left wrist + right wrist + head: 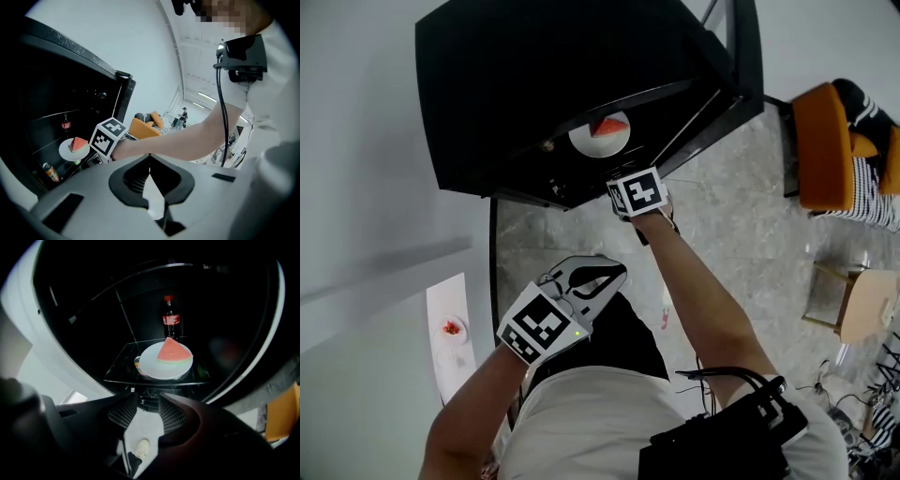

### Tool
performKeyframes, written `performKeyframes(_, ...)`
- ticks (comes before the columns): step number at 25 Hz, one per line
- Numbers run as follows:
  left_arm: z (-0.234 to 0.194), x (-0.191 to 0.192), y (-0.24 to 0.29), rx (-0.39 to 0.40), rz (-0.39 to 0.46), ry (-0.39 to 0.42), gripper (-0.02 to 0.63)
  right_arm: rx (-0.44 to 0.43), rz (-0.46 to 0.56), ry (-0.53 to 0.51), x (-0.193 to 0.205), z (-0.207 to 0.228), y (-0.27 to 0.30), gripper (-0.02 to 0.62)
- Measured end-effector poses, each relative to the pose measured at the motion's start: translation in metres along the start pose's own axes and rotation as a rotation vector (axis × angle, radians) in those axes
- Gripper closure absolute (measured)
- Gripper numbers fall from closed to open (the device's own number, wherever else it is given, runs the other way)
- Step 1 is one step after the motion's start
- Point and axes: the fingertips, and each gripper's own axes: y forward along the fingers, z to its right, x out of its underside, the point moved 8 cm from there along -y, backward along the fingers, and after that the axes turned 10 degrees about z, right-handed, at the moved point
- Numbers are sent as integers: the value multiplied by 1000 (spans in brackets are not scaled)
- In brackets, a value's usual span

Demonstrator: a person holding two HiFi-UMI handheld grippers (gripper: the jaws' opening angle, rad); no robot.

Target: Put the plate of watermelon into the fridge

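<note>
The plate [151,363] is in! It sits on the glass shelf [119,371] inside the fridge [534,84], with the watermelon [174,352] wedge resting on it, just in front of a bottle [171,318] at the far side. That looks like the main job done.

The right gripper [147,411] hangs just outside the shelf's near edge. Its jaws are partly apart and nothing is between them, only floor showing through the gap, so it is clear of the plate. The left gripper [150,157] is back near the body, its jaws closed together on nothing.

What is left? The door [739,66] stands open on the right, so by my reckoning it needs the right arm pulled clear and the door swung closed.

As for writing, the bottle has a red cap and red label like a cola, but the print is too small to read. A can [49,172] on the lower shelf is just as illegible.
</note>
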Motion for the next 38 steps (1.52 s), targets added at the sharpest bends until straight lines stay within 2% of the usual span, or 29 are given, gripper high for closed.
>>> performKeyframes(7, 44, -2, -27, 37, 31, 26, 594, 22, 27, 7, 13, -30, -53, 516)
performKeyframes(14, 92, 10, -71, 20, 53, 22, 594, 10, 59, -24, 38, -82, -116, 566)
performKeyframes(18, 122, 18, -103, 21, 79, -9, 594, -14, 86, -16, 58, -120, -154, 571)
performKeyframes(33, 246, 65, -228, 35, 128, -60, 594, -107, 125, -98, 147, -286, -294, 577)
performKeyframes(38, 252, 78, -244, 31, 128, -60, 594, -120, 149, -115, 159, -306, -318, 580)
